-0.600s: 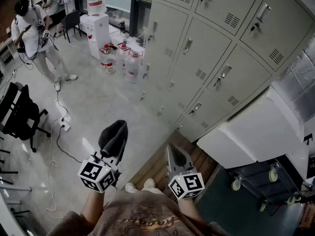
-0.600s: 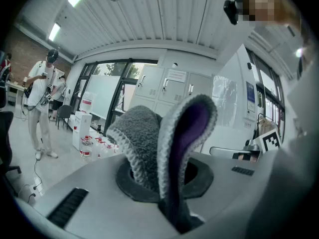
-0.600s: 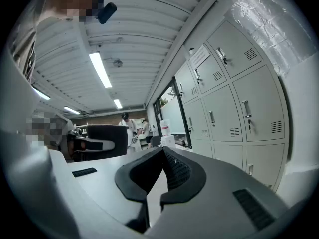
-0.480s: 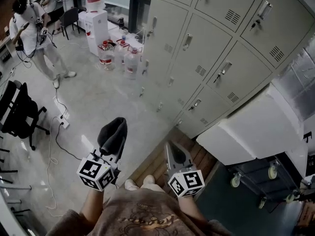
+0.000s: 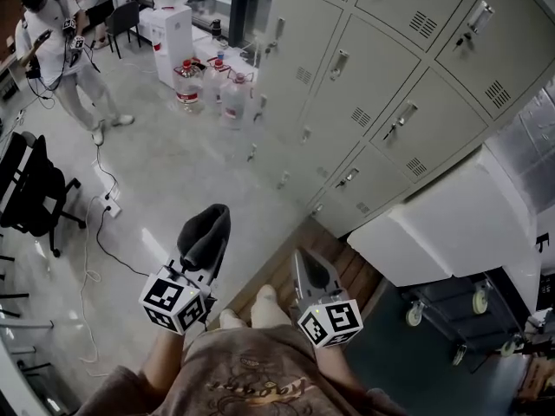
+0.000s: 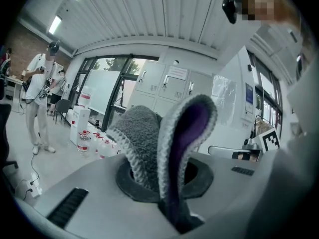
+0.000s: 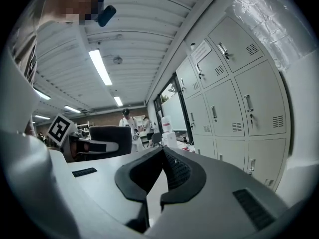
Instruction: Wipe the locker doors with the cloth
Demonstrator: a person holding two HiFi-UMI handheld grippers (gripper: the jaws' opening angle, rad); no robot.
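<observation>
Cloth (image 5: 205, 232) is clamped in the left gripper (image 5: 199, 263), whose jaws are closed on its lower end. It is grey and fuzzy outside with a purple inner face, and it stands up folded out of the jaws in the left gripper view. It hangs over the floor (image 5: 165, 180), well apart from the locker doors (image 5: 381, 94), which rise ahead and to the right. The right gripper (image 5: 302, 265) is beside the left one, with its jaws brought together at the tips and nothing between them. A white cabinet on casters (image 5: 451, 232) stands against the lockers' lower right. Water bottles (image 5: 208, 94) sit on the floor near the lockers' far end, and a person (image 5: 61, 59) stands beyond them.
</observation>
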